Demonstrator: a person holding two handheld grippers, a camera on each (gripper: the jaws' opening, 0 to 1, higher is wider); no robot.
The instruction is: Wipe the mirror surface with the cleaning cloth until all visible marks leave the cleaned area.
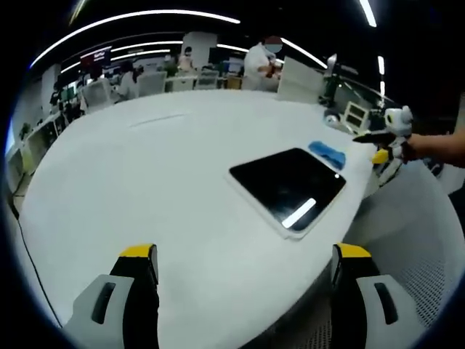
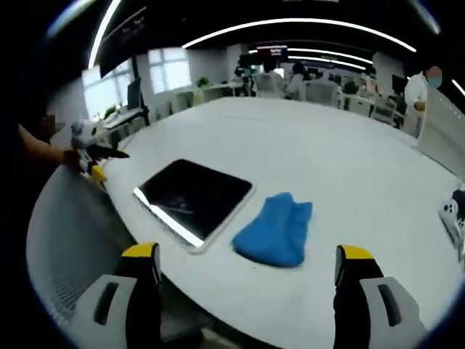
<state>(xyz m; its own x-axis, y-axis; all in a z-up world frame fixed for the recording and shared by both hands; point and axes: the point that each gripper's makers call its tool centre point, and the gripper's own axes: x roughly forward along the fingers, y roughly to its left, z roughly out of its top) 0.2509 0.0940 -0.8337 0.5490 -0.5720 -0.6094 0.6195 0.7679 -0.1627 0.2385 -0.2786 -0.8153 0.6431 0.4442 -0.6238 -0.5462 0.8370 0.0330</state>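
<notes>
A flat, glossy rectangular mirror [image 2: 195,199] is seen at centre left on the matte white surface [image 2: 349,167], with a crumpled blue cleaning cloth [image 2: 277,231] just beside it, lower centre. Both the left claw [image 1: 243,273] and the right claw [image 2: 247,273] are held wide, nothing gripped.

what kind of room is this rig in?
Probably an open-plan office or lab: a big white table holds the mirror and blue cleaning cloth, with desks and office chairs behind, people working, and long ceiling light strips.

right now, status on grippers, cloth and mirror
Both grippers open, empty: left, right. Blue cloth lies beside mirror, untouched. Nothing between right gripper and cloth.
</notes>
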